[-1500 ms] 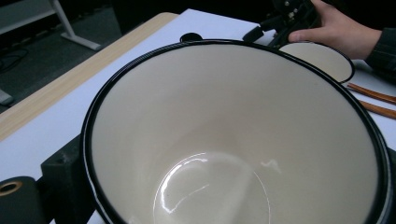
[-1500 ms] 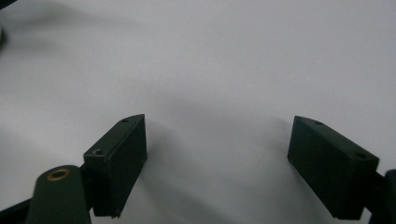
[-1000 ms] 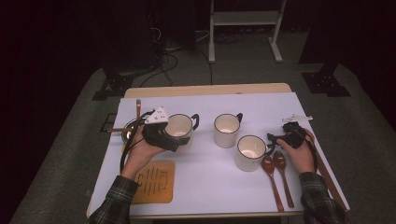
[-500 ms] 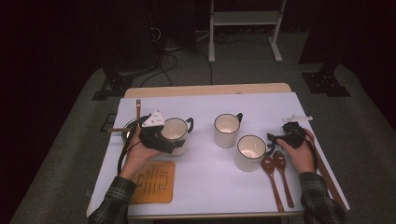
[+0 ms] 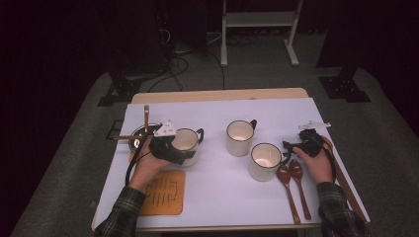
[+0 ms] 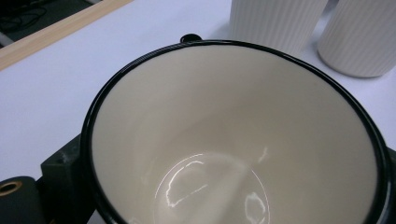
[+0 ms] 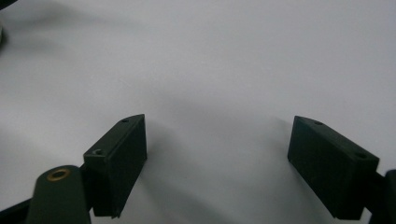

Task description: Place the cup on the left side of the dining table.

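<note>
Left gripper (image 5: 185, 155) is clamped round the cream mug (image 5: 185, 140) w/ black rim, at the table's (image 5: 217, 182) left side. Looks like enamel or ceramic: stiff, glossy, slippery, prob. chips if knocked. Empty, so fairly light. Body grip works; the handle (image 5: 199, 133) is safer. Right gripper (image 7: 217, 163) hangs spread, nothing in it.

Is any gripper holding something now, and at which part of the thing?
The left gripper holds the leftmost mug, with its jaws at the mug's sides just under the rim. The right gripper is open and holds nothing.
</note>
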